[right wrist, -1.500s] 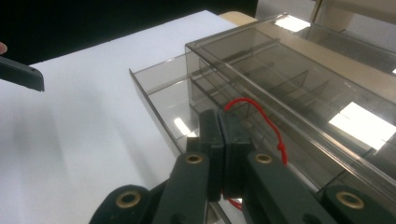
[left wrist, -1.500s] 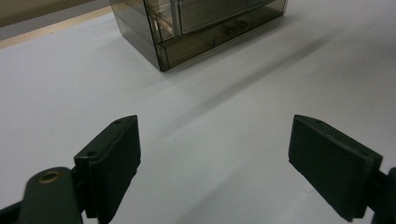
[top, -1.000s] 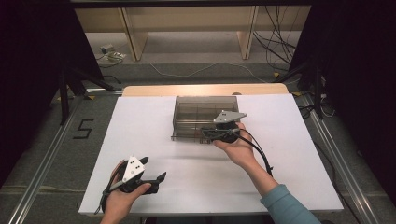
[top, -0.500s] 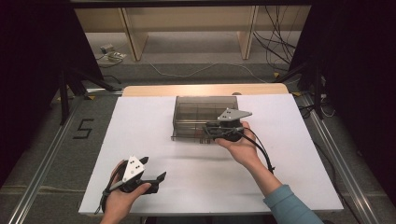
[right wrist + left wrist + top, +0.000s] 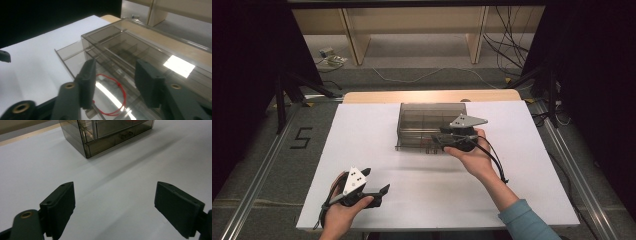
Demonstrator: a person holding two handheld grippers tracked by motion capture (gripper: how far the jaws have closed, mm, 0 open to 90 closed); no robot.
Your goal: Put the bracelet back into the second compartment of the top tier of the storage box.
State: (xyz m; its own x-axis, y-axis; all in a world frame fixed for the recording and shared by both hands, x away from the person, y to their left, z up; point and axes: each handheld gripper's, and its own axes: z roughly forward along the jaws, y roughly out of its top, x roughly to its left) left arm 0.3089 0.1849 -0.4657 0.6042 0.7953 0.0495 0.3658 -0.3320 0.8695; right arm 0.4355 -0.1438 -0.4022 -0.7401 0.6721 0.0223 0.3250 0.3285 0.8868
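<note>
I take the smoked clear drawer box (image 5: 427, 125) as my landmark; it sits toward the far middle of the white table (image 5: 362, 130), with the bare wooden strip of the table just beyond it.

Well to the near left of the box, by the table's front edge, I see my left gripper (image 5: 374, 191) in the left hand (image 5: 343, 212), its grey three-cornered plate on top and its cable trailing off behind. It points up toward the box. In the left gripper view its two black jaws stand wide apart, released, with only bare white table between them, and the box's near corner (image 5: 87, 147) lies well ahead of them, nothing touching.

At the box's near right face I see my right gripper (image 5: 437, 140), held in the right hand (image 5: 472, 157), a blue sleeve (image 5: 527, 222) behind it. In the right gripper view (image 5: 113, 80) the jaws are partly parted, not clenched, and they reach over a drawer (image 5: 75, 60) that is pulled out of the box's front. Between and below the jaws, in that drawer, lies a loop of red cord (image 5: 113, 100). Whether the pads touch the drawer or the cord, I cannot tell. A small metal bit sits at the cord's lower end, too blurred for me to name.
</note>
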